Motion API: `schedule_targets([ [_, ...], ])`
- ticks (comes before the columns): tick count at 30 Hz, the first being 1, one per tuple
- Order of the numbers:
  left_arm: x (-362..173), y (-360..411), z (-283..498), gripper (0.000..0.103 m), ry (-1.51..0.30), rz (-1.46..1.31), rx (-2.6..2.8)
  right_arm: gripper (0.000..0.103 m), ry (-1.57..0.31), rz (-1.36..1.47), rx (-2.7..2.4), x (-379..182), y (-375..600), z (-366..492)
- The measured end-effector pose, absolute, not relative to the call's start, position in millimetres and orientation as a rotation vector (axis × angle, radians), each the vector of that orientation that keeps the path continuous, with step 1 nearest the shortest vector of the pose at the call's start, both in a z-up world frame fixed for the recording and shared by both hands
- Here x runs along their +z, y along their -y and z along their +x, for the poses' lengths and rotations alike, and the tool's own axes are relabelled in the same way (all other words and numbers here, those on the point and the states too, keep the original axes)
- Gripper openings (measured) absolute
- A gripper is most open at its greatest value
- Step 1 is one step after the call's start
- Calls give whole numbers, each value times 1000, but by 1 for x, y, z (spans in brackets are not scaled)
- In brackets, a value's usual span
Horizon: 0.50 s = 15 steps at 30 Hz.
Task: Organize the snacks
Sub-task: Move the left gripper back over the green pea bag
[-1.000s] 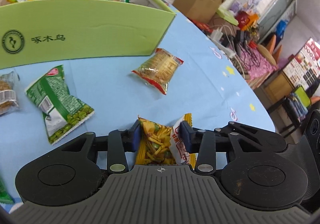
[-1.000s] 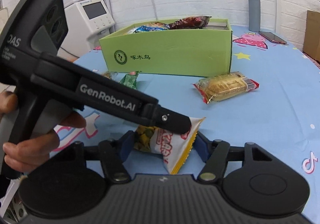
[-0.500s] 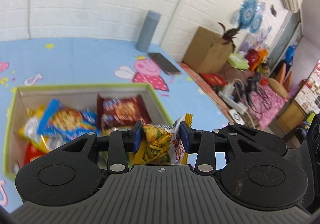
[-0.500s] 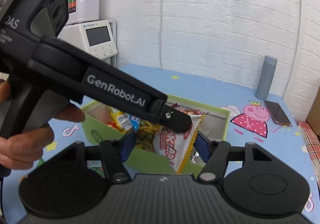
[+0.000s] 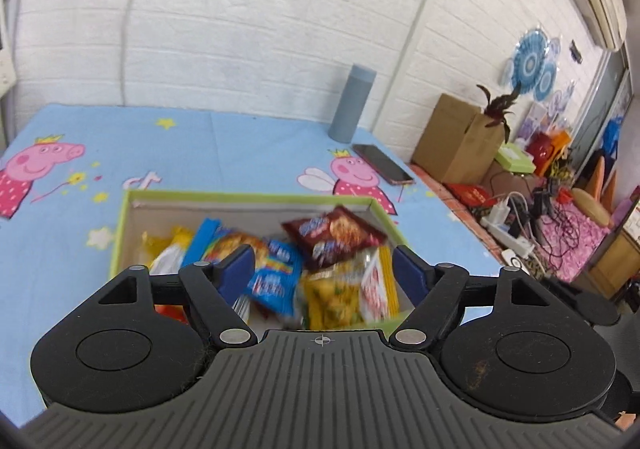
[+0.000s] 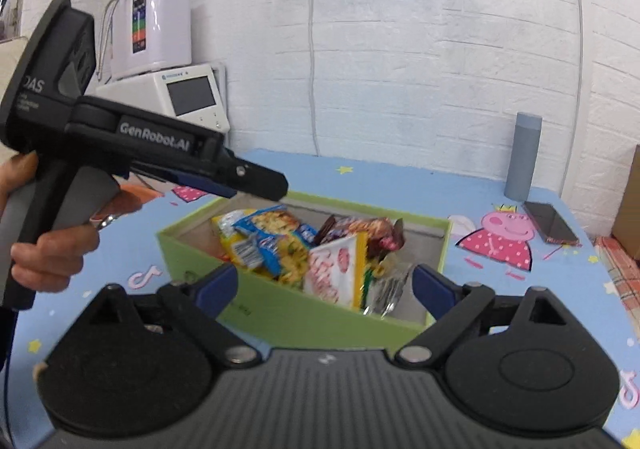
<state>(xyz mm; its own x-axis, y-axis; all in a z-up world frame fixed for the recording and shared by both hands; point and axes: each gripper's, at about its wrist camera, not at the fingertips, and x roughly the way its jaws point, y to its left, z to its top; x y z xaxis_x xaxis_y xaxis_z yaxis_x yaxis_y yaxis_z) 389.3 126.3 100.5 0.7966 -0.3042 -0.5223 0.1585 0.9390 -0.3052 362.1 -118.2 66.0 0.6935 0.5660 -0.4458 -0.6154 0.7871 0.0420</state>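
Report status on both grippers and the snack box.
Left hand-held gripper and right hand-held gripper both opening, nothing pinched. Yellow snack packet released, in the green box among others. Nothing in the way.

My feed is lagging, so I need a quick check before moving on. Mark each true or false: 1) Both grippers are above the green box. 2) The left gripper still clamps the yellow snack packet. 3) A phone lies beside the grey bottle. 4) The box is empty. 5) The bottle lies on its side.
1) True: left gripper and right gripper hang over the green box.
2) False: its jaws are opening, and the yellow snack packet lies loose in the box.
3) True: the phone lies by the grey bottle.
4) False: it holds several snack packets.
5) False: it stands upright.
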Motion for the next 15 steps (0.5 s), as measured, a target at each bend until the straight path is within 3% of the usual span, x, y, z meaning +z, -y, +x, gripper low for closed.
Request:
schedule_targets([
  [10,47,-178,247,68,-644,-296,-50,93,-677,-54,824,1,80,261],
  [15,18,-217,222,69,-695,-382,56,93,-700,-115,909,-4,39,237],
])
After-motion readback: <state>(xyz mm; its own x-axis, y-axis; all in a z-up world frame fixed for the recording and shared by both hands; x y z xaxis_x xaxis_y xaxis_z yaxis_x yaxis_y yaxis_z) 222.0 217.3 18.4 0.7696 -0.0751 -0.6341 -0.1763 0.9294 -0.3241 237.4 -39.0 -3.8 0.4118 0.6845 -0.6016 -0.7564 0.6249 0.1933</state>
